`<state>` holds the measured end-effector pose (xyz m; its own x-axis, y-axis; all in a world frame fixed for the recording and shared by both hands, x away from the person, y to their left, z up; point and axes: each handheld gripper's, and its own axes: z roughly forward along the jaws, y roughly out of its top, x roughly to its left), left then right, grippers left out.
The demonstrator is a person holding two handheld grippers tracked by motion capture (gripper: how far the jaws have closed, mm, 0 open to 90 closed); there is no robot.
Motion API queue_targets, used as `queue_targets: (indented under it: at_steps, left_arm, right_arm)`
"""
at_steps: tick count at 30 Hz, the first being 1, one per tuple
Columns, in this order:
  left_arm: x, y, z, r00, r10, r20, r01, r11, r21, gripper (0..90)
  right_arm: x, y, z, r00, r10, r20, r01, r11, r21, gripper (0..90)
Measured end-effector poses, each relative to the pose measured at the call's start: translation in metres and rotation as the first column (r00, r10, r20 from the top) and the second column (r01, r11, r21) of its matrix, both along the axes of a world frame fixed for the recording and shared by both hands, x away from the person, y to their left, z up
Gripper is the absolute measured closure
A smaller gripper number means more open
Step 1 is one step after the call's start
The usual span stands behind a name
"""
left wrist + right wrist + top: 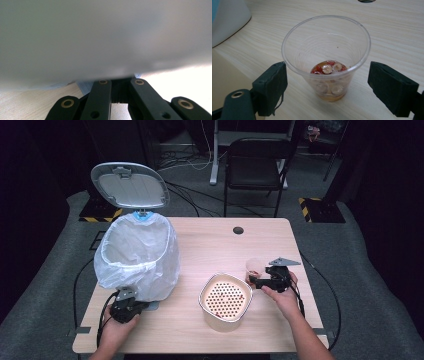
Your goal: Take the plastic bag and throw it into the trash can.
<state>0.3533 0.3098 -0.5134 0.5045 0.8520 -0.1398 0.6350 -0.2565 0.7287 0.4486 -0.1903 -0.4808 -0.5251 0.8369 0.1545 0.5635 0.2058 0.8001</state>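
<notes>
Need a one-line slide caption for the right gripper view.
Right gripper open, jaws either side of a clear plastic cup standing on the wooden table, reddish liquid and pale pieces at its bottom.

A recording lab or studio is indicated: a lone wooden table [210, 245] is set on grey carpet, black-curtained darkness surrounds it, cables [190, 162] are trailed across the floor, and a folding chair [255, 165] is placed beyond the far edge.

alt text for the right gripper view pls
A clear plastic cup stands upright on a pale wooden table, between the right gripper's open black jaws, which do not touch it. A little reddish liquid with small round pieces lies at its bottom.
</notes>
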Motion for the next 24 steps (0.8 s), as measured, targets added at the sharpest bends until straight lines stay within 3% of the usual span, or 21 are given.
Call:
queue_targets:
  at_steps: [14, 24]
  left_arm:
    - [0.000, 0.000, 0.000, 1.0000, -0.001, 0.000, 0.001, 1.0000, 0.000, 90.0]
    - [0.000, 0.000, 0.000, 1.0000, -0.002, 0.000, 0.002, 1.0000, -0.001, 90.0]
  right_arm:
    - [0.012, 0.011, -0.011, 0.9999, 0.006, -0.016, -0.006, 1.0000, 0.003, 20.5]
    - [0.013, 0.012, -0.010, 0.9996, 0.004, 0.029, -0.004, 1.0000, -0.005, 29.8]
